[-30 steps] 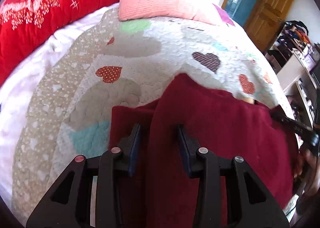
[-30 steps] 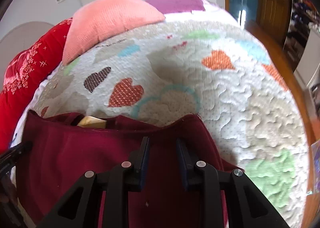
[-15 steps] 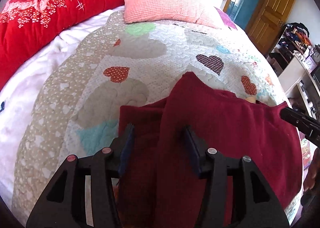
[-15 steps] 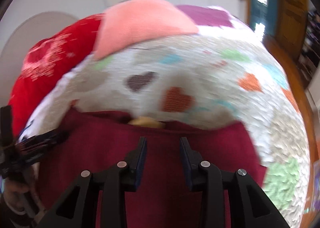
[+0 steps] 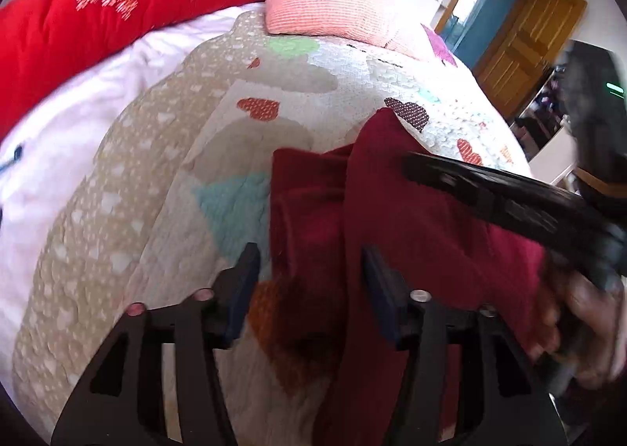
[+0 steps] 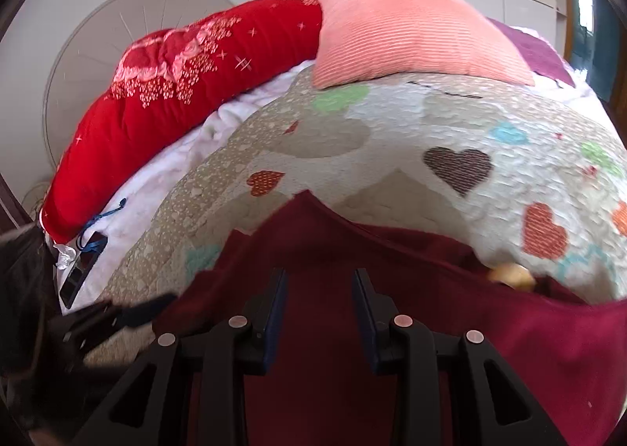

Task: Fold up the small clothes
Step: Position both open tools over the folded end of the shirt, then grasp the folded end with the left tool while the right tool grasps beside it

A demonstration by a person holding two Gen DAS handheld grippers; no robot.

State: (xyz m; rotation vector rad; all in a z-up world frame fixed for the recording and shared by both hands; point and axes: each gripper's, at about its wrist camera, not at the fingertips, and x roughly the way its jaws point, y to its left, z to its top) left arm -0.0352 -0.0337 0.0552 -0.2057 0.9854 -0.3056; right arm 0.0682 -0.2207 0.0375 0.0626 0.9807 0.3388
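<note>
**Both claws loosened over the dark red garment on the bed**

From the left wrist view, the left claw (image 5: 309, 289) stood about half open above the dark red garment (image 5: 411, 234), which lay on the heart-pattern quilt (image 5: 164, 179) near the foot of the bed. A folded edge of the cloth ran between its fingers, but the pads did not press on it, so I judged it had let the fold go in order to leave it lying flat. A second earlier the fingers were much closer around that same fold; the jaws had just been opening. The right claw (image 5: 509, 199) crossed the picture as a dark blur over the garment, where before it was only at the far right edge.

From the right wrist view, the right claw (image 6: 319, 301) hung over the middle of the garment (image 6: 431, 328) with a narrow gap, holding nothing that I could see. It had opened a little. The view had swung to the left: the red blanket (image 6: 176, 93) and pink pillow (image 6: 411, 35) now filled the top, and the left claw (image 6: 117, 316) showed blurred at the lower left.
</note>
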